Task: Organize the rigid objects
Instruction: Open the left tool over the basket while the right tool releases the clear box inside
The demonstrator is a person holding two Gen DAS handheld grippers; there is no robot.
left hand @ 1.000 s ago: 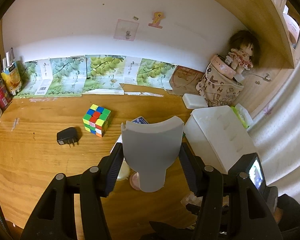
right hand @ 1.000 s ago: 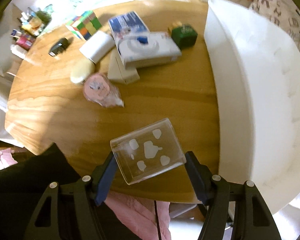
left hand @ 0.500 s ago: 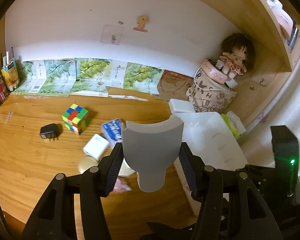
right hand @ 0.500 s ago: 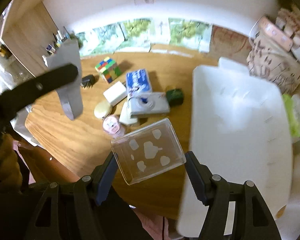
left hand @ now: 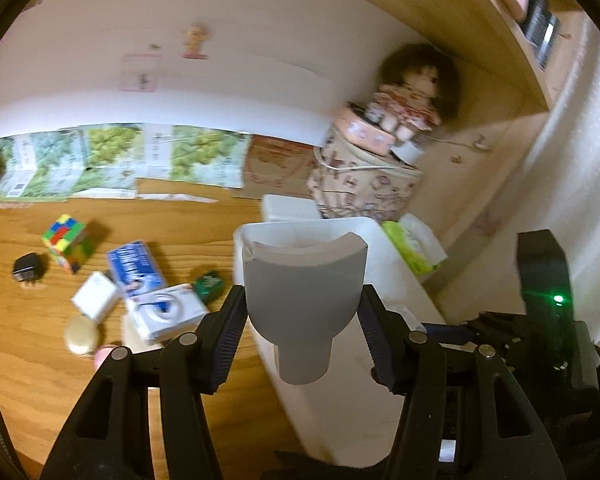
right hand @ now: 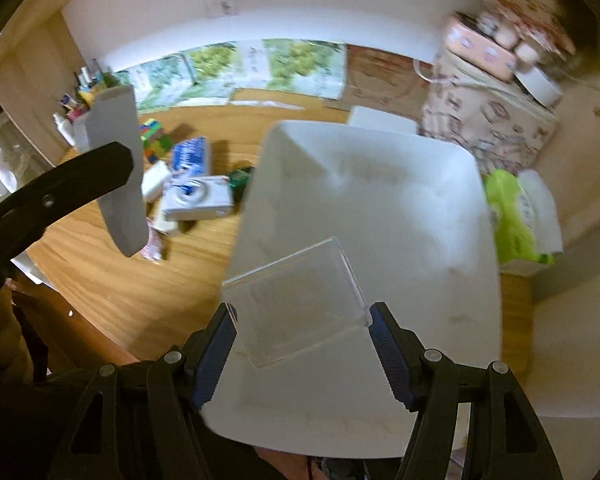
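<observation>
Both grippers have swung over the white bin (right hand: 364, 184) now. Left gripper (left hand: 302, 332) clamps the grey scoop-shaped piece (left hand: 304, 288), right gripper (right hand: 302, 340) clamps the clear plastic box (right hand: 296, 300). Looks ready to drop in.

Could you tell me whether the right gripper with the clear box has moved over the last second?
Yes. The right gripper, holding the clear box, has swung from above the wooden table to above the white bin.

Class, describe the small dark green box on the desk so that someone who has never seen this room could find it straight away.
Start at the big white bin on the wooden desk. Just off its left wall lies a cluster of small items; the green box is the one nearest the bin, beside the white camera. It is the only dark green piece, smaller than the blue packet behind it.
</observation>
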